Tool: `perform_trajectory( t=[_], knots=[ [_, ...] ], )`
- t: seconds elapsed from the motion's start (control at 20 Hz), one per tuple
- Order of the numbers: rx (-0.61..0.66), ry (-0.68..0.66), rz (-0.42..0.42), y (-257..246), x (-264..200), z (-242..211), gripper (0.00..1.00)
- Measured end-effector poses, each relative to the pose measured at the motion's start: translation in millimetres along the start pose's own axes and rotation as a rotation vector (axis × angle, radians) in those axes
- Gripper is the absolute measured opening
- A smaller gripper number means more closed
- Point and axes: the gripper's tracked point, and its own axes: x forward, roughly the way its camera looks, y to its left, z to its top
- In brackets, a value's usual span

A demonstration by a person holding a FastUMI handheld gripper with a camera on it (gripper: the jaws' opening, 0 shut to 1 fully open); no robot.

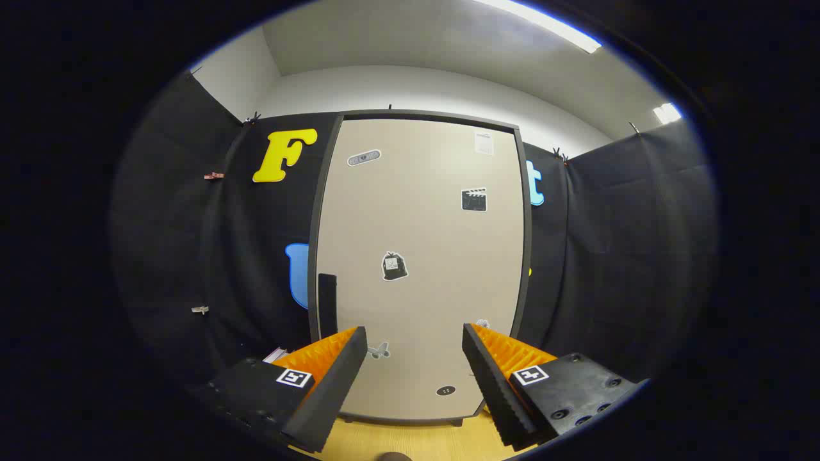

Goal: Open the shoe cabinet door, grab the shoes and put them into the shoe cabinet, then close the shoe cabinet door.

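Gripper view, gripper (pixel 415 349) fingers spread, empty; shoe cabinet door (pixel 419 269) closed ahead

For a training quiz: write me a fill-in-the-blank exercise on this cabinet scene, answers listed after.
1. The shoe cabinet door is ___.
2. The gripper has its fingers ___, holding nothing.
3. The dark handle sits on the door's ___ edge.
4. The stickers are stuck on the ___.

Missing words: closed; open; left; door
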Motion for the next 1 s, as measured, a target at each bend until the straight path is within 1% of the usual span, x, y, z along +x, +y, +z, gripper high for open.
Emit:
perform_trajectory(
  t=[0.3, 0.5, 1.0],
  knots=[
    [0.001, 0.009, 0.008, 3.7, 1.7, -1.4, 0.97],
    [0.014, -0.011, 0.012, 6.0, 2.2, 5.9, 0.97],
    [0.028, -0.012, 0.001, 7.2, 7.0, 4.5, 0.97]
  ],
)
